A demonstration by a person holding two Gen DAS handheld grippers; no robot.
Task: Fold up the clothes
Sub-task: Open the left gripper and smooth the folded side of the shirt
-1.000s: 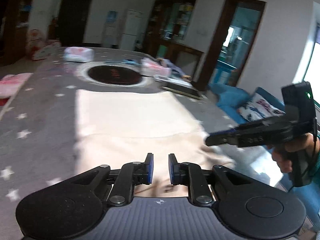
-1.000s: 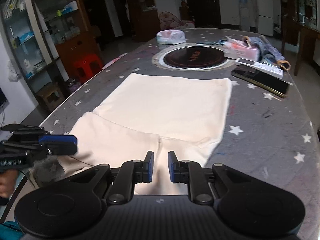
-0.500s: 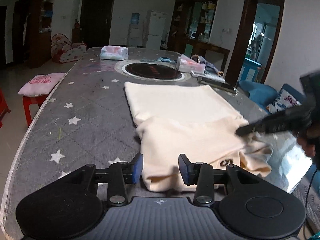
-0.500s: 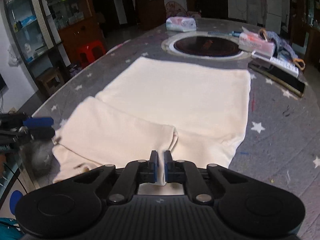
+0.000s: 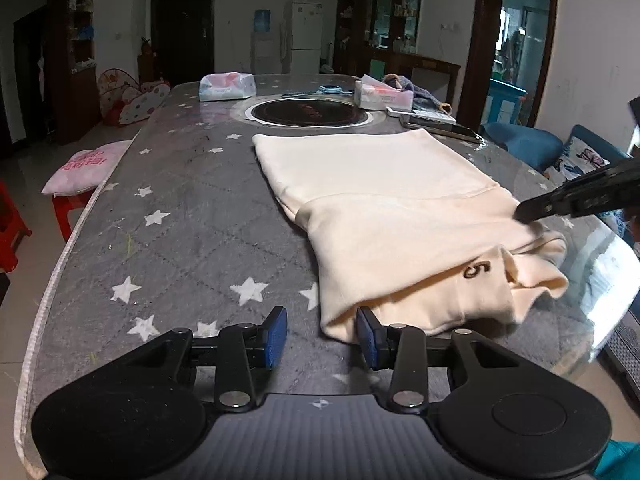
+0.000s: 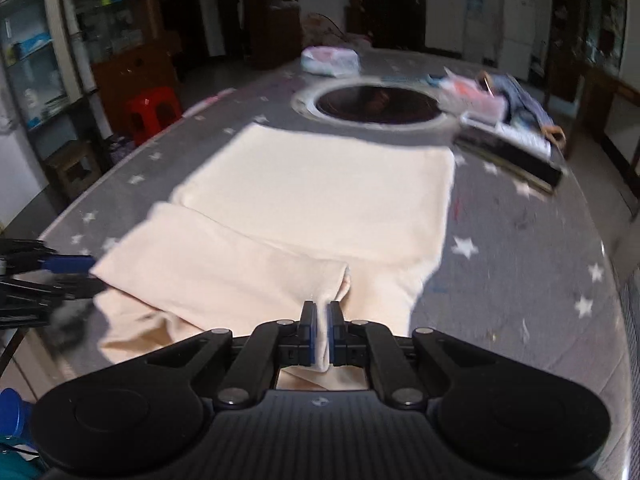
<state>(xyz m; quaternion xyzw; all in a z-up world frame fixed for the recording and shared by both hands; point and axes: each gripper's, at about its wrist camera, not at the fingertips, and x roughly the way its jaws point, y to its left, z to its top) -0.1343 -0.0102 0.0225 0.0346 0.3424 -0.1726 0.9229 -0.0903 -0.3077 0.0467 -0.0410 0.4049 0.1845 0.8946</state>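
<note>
Cream knit garment (image 5: 384, 216) lies part-folded on the grey quilted star-print tablecloth (image 5: 180, 240). Right gripper (image 6: 322, 330) pinches its soft fold; left gripper (image 5: 322, 336) gapes, its right pad at the hem corner.

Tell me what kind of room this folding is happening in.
Most likely a home dining or living room: a long dining table with a built-in hotpot cooktop, a white fridge beside a water dispenser at the far wall, and glass-fronted wooden cabinets.

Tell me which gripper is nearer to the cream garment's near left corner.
Left. The left gripper stands open right at that corner of the cream garment, pads not pressing it. The right gripper is shut on a fold farther along the near edge.
</note>
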